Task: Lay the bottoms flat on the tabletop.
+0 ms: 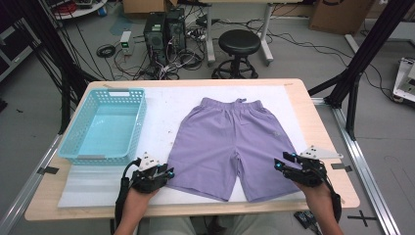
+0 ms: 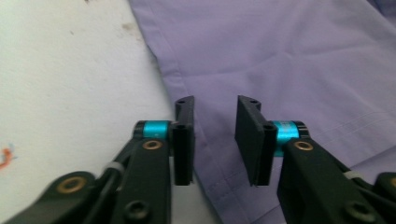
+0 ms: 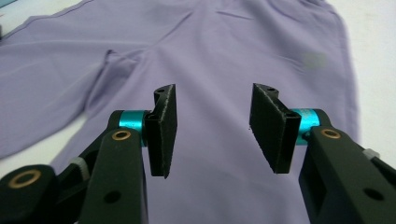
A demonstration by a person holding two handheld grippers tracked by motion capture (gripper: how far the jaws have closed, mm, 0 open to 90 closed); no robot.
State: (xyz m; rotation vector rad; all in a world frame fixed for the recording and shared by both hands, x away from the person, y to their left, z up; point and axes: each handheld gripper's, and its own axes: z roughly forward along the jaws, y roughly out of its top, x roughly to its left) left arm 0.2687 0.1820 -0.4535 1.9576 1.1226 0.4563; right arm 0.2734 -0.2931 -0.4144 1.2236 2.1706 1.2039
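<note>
Purple shorts [image 1: 230, 144] lie flat on the worktop [image 1: 303, 105]; both grippers (left [image 1: 164, 172], right [image 1: 284, 164]) hover at the hems, fingers spread, ready to pinch

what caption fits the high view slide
Purple shorts lie flat beside a basket; left gripper and right gripper sit open at the hems.

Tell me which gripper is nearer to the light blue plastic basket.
Left. The left gripper sits just below the light blue plastic basket; the right gripper is across the purple cloth shorts.
</note>
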